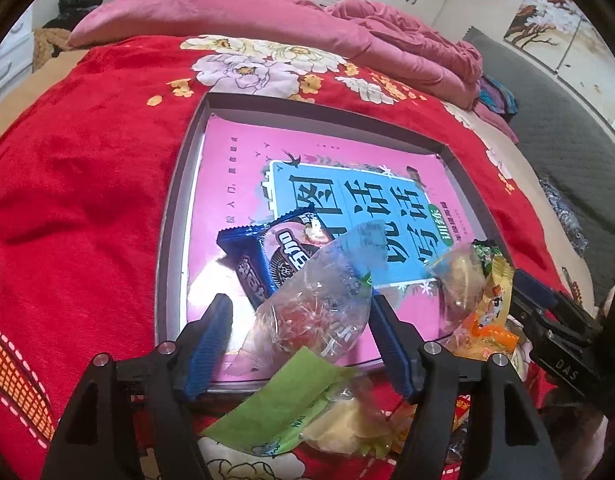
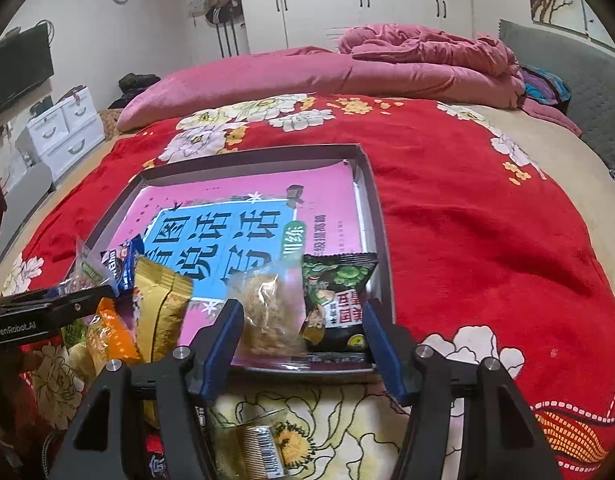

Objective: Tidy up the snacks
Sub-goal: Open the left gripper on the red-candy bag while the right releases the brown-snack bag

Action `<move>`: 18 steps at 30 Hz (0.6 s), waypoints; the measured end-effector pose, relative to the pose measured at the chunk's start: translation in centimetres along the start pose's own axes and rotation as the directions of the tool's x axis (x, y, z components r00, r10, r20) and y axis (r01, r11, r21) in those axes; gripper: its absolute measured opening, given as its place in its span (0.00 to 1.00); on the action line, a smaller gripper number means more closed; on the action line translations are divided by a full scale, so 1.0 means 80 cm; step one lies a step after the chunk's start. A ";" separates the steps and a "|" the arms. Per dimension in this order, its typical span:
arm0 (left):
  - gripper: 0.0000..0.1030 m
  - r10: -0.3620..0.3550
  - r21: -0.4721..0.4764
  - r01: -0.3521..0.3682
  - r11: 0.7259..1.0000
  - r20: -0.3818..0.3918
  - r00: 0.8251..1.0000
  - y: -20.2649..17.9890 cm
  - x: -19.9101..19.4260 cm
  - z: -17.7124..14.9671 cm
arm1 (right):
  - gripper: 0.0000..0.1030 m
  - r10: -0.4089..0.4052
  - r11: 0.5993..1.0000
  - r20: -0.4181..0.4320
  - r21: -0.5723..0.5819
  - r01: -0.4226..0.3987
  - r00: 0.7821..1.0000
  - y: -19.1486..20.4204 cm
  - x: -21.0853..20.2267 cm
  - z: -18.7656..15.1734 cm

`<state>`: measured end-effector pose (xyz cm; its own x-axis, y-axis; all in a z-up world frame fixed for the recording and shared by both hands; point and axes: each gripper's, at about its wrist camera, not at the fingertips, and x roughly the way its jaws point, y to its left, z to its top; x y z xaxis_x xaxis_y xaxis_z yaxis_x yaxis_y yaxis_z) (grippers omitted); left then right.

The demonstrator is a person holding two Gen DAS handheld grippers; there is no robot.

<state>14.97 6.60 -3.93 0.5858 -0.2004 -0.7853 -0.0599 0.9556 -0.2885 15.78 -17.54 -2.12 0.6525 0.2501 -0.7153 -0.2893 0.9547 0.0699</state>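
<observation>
A shallow grey box (image 1: pixel 169 216) (image 2: pixel 373 200) lined with a pink and blue book lies on the red bed cover. In the left wrist view my left gripper (image 1: pixel 301 320) is open around a clear packet with red bits (image 1: pixel 319 304), beside a blue Oreo pack (image 1: pixel 275 258) in the box. In the right wrist view my right gripper (image 2: pixel 303 320) is open around a clear packet of tan crumbs (image 2: pixel 267 312) and a dark green pea packet (image 2: pixel 337 300) at the box's near right corner.
A green-wrapped snack (image 1: pixel 291 408) lies outside the box's near edge. Yellow and orange packets (image 2: pixel 155 308) (image 1: pixel 493 304) are piled between the grippers. A striped packet (image 2: pixel 259 444) lies under my right gripper. Pink quilts (image 2: pixel 387 68) fill the far end of the bed.
</observation>
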 end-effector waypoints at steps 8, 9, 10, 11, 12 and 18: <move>0.70 0.000 -0.003 0.000 1.000 0.003 1.000 0.001 0.000 0.000 | 0.60 -0.004 1.000 0.014 -0.001 0.004 1.000 0.000 -0.003 0.001; 0.70 0.003 -0.002 -0.003 1.000 0.005 1.000 0.001 -0.001 0.000 | 0.60 -0.005 1.000 0.017 0.001 0.005 1.000 -0.001 -0.003 0.001; 0.70 0.009 0.000 -0.009 1.000 0.007 1.000 0.001 -0.001 0.000 | 0.61 -0.006 1.000 0.018 0.002 0.006 1.000 -0.001 -0.004 0.001; 0.70 0.018 0.003 -0.018 1.000 0.013 1.000 0.000 -0.002 0.000 | 0.62 -0.008 1.000 0.020 0.005 0.008 1.000 -0.001 -0.004 0.002; 0.72 0.035 0.007 -0.035 0.999 0.024 0.999 0.000 -0.005 0.000 | 0.63 -0.009 1.000 0.021 0.008 0.008 1.000 -0.002 -0.005 0.002; 0.73 0.045 0.008 -0.045 0.999 0.032 0.998 0.001 -0.006 0.001 | 0.63 -0.010 1.000 0.026 0.019 0.010 1.000 -0.005 -0.006 0.003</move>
<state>14.76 6.83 -3.49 0.6078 -0.1504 -0.7797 -0.0798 0.9654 -0.2485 15.75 -18.01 -1.63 0.6736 0.2443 -0.6975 -0.2692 0.9601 0.0763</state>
